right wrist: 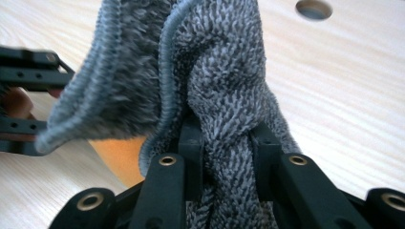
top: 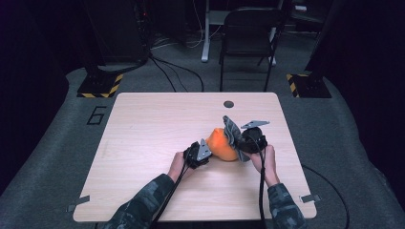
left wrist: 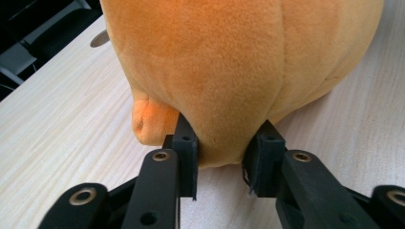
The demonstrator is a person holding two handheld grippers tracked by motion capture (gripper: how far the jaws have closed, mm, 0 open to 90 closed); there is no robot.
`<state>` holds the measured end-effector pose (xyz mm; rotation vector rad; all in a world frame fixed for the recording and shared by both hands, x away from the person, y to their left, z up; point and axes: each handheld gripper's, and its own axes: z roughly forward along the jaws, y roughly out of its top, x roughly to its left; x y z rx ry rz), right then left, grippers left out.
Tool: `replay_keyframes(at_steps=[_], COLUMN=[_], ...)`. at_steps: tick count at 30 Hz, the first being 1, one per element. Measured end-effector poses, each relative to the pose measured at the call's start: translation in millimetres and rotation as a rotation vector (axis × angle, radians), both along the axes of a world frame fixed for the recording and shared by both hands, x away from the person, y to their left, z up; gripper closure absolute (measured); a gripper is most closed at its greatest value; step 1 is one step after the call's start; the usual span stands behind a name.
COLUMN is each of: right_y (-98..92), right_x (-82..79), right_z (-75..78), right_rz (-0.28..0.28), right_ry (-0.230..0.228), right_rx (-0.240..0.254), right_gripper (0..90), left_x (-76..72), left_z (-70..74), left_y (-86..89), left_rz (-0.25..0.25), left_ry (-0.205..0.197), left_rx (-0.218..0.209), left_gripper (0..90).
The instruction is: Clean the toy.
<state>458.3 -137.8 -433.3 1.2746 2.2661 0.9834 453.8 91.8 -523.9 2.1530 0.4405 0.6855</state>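
1. The orange plush toy [top: 222, 144] is seen lying on the table [top: 143, 138], right of centre, between the two hands.
2. A fold at the toy's lower edge is pinched by the left hand-held gripper [left wrist: 220, 160], its jaws pressed into the plush.
3. A grey knitted cloth [right wrist: 191, 81] is clamped in the right hand-held gripper [right wrist: 227, 157].
4. The cloth is apparently draped against the toy's right side.

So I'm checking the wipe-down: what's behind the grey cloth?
Behind the grey cloth, an orange plush toy peeks out below its edge; the cloth covers the rest. The right gripper pinches the cloth.
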Motion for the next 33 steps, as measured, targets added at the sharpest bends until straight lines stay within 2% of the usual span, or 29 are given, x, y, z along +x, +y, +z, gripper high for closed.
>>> replay_keyframes(at_steps=[2, 4, 6, 7, 8, 9, 11, 14, 16, 19, 21, 25, 30, 33], right_y=[-9.7, -27.0, -47.4, -57.3, -66.7, -74.1, -86.2, -95.5, -97.8, -99.8, -100.5, -97.9, -99.1, -100.7], right_x=[-1.5, -4.3, -6.3, -6.1, -4.8, -2.6, 4.1, 11.8, 13.7, 14.8, 15.5, 15.4, 14.9, 15.3], right_z=[6.6, 16.1, 19.0, 15.5, 8.5, -0.8, -21.7, -41.9, -46.6, -50.0, -51.5, -52.0, -50.9, -50.4], right_rz=[0.002, -0.055, -0.144, -0.177, -0.209, -0.237, -0.276, -0.301, -0.314, -0.321, -0.315, -0.323, -0.318, -0.311], right_ry=[-0.027, -0.047, -0.073, -0.067, -0.047, -0.009, 0.051, 0.105, 0.133, 0.151, 0.151, 0.168, 0.161, 0.144], right_rx=[0.017, 0.034, 0.000, -0.026, -0.027, -0.014, -0.026, -0.037, -0.031, -0.026, -0.027, -0.022, -0.021, -0.023], right_gripper=[71.9, 71.8, 71.7, 71.8, 71.8, 71.8, 71.8, 71.8, 71.7, 71.5, 71.4, 70.9, 70.7, 70.7], left_x=[0.1, 0.9, 1.0, 1.0, 1.0, 1.0, 1.3, 1.5, 1.9, 1.5, 1.0, 1.6, 1.6, 0.3], left_z=[0.4, -0.4, -0.4, -0.4, -0.3, -0.4, -0.5, -0.8, -1.0, -1.5, -1.8, -0.5, 2.5, 8.9], left_y=[0.3, 1.8, 2.1, 2.1, 2.1, 2.0, 2.0, 2.3, 2.9, 2.8, 3.1, 5.2, 6.7, 6.9], left_rz=[-0.001, 0.002, 0.001, 0.001, 0.001, 0.000, 0.000, 0.000, -0.001, 0.002, 0.003, 0.009, 0.003, -0.004], left_ry=[-0.003, 0.013, 0.014, 0.014, 0.013, 0.012, 0.013, 0.013, 0.016, 0.017, 0.017, 0.033, 0.041, 0.062], left_rx=[-0.004, -0.019, -0.018, -0.019, -0.017, -0.018, -0.020, -0.023, -0.029, -0.030, -0.037, -0.087, -0.112, -0.145], left_gripper=[71.2, 71.5, 71.5, 71.5, 71.5, 71.6, 71.5, 71.5, 71.7, 72.3, 73.9, 76.9, 78.5, 79.0])
